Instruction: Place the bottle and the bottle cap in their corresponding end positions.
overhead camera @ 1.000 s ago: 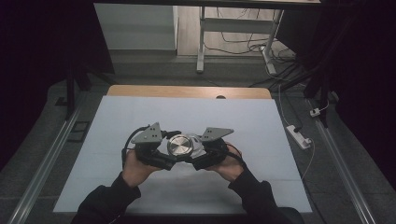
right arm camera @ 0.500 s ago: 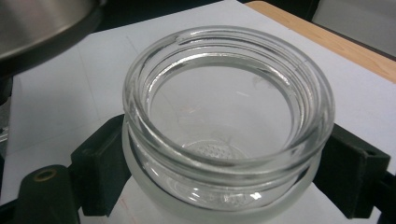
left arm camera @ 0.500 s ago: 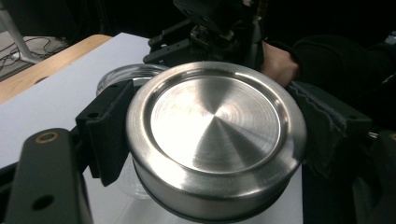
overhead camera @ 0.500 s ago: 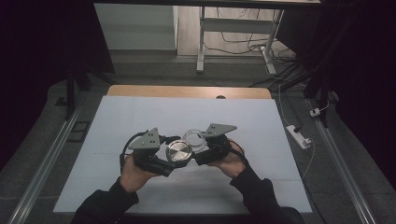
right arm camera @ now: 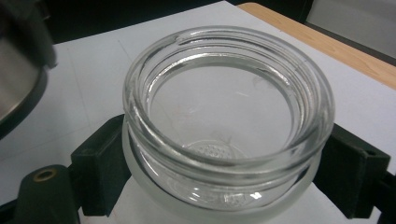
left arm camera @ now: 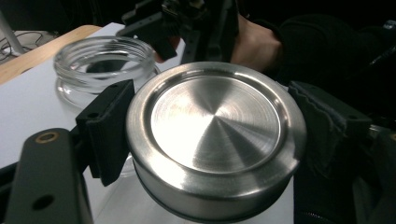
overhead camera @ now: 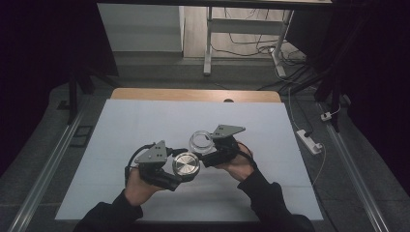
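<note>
Between the jaws of the left gripper [left arm camera: 205, 135] sat a round metal lid [left arm camera: 215, 140], brushed steel with a raised rim, its flat top facing up. Both black pads pressed against the lid's side wall, one at each side, so the jaws were closed on it. In the high view the same lid [overhead camera: 186, 164] was seen just ahead of the person's left hand [overhead camera: 138, 186], held above the white table surface [overhead camera: 145, 121].

The right gripper [right arm camera: 219, 172] was clamped on a clear glass jar [right arm camera: 229, 121]. Its pads gripped the jar body below the threaded neck, on opposite sides. The jar stood upright, its mouth open and uncovered, and nothing could be seen inside it. From above, the jar [overhead camera: 200, 140] lay just beyond and to the right of the lid, the two close together but apart. The right hand [overhead camera: 239, 164] held its gripper near the middle of the table.

In the left gripper view the jar [left arm camera: 102, 70] stood behind the lid, blurred. A strip of bare wood [overhead camera: 193, 94] showed at the table's far edge.
</note>
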Demonstrator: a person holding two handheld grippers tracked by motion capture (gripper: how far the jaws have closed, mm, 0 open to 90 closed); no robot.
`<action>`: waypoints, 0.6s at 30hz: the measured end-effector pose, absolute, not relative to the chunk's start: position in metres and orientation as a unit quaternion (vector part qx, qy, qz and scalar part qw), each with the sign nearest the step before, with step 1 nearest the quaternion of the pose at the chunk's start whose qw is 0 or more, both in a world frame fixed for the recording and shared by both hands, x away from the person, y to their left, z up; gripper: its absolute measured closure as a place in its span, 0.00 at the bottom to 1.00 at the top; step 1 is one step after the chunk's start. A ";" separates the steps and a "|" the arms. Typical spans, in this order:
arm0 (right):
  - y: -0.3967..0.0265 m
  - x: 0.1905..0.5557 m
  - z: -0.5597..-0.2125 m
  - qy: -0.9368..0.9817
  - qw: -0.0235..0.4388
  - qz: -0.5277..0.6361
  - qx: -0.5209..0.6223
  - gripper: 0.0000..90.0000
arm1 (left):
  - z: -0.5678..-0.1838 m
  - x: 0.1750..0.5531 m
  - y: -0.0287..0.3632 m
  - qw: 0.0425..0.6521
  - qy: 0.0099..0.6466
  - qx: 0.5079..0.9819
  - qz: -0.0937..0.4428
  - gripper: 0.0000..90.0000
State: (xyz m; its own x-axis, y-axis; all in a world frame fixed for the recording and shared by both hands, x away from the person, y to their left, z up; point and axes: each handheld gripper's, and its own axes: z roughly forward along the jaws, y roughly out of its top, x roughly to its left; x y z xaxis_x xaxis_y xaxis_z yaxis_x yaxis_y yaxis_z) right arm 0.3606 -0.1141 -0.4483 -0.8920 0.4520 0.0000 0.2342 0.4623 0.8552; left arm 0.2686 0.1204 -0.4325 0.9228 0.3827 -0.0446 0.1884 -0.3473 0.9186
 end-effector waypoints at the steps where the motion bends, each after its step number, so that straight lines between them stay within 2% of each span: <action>1: -0.114 0.362 -0.448 0.847 0.115 0.477 0.204 0.16 | -0.433 0.268 0.120 0.544 0.175 0.816 0.089 0.23; 18: -0.105 0.374 -0.446 0.843 0.124 0.480 0.210 0.16 | -0.452 0.262 0.116 0.536 0.174 0.821 0.095 0.23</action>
State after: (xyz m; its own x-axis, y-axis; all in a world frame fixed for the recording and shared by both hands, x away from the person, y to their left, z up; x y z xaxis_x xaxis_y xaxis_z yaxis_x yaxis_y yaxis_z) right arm 0.3744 -0.1052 -0.4460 -0.8815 0.4722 -0.0073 0.2342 0.4504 0.8616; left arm 0.2623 0.1160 -0.4518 0.9219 0.3863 -0.0308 0.1836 -0.3654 0.9126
